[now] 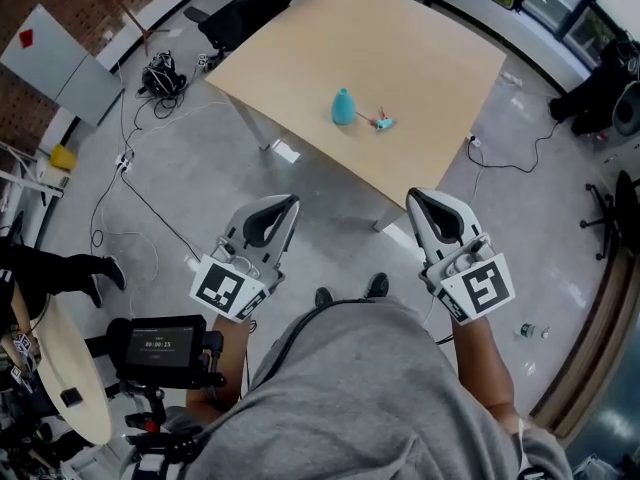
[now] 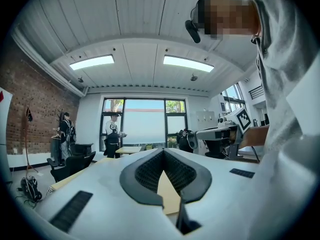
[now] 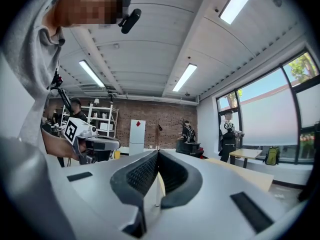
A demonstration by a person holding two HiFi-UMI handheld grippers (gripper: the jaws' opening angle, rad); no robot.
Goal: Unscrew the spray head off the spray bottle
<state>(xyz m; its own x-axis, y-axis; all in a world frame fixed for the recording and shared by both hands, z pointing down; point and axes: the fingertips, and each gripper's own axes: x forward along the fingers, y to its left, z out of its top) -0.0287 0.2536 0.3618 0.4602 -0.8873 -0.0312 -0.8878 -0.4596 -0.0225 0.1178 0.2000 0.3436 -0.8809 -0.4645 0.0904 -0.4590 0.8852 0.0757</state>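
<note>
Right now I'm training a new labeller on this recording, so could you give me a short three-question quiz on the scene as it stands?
1. True or false: the left gripper is holding the teal bottle.
2. Pick one: the jaws of the right gripper are A) wide open, B) shut with nothing between them, C) shut on a cable.
3. Short answer: in the head view, what lies on the table just right of the bottle?

Key:
1. False. The bottle stands on the table, well away from both grippers.
2. B.
3. A small teal piece, too small to identify for certain.
</note>
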